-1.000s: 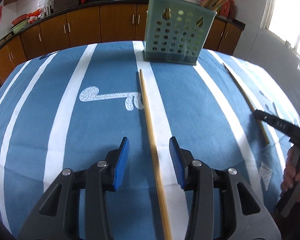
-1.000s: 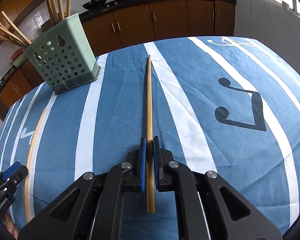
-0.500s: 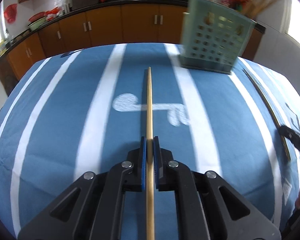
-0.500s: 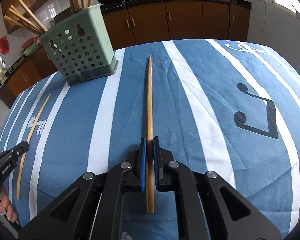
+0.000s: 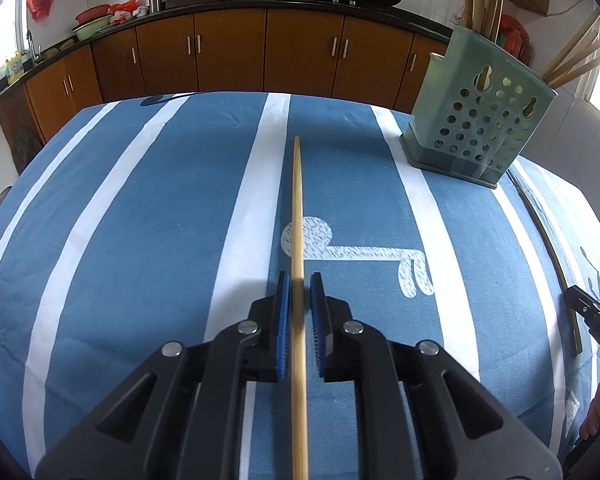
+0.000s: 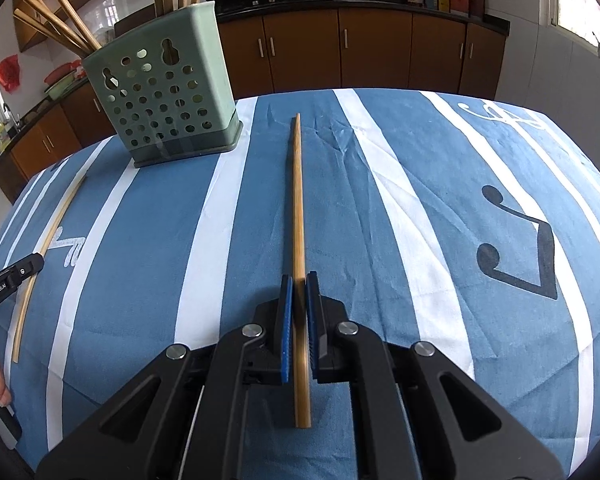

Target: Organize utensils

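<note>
- Left wrist view: left tongs (image 5: pixel 299 280) sit low centre, pads close on either side of the left chopstick (image 5: pixel 297 208). A thin gap shows on each side of the stick, and the stick is blurred there, so I can't tell whether the grip is firm.
- The left chopstick runs straight up the middle of the frame, tip over the white stripe of the cloth (image 5: pixel 140 240) on the desk. Its back end runs off the bottom edge.
- The green holder (image 5: pixel 480 128) stands upper right, already with sticks in it, well apart from the tip.
- Right edge: only the tip of the right tongs (image 5: pixel 588 316) shows, beside the right chopstick (image 5: pixel 548 248).
- Right wrist view: right tongs are clamped on the right chopstick, pads against both sides, stick centred, its back end poking out behind the pads.
- The holder is upper left, and the left chopstick lies along the left edge by the left tongs.
- Step, by my guess: lift, then drop the sticks into the holder.
- To do it well: confirm the left squeeze before lifting, as a long stick will pivot.
- Tilt the stick upright, tip down, and aim for an open gap between the standing sticks.
- Move one hand at a time so the sticks don't cross above the holder.
</note>
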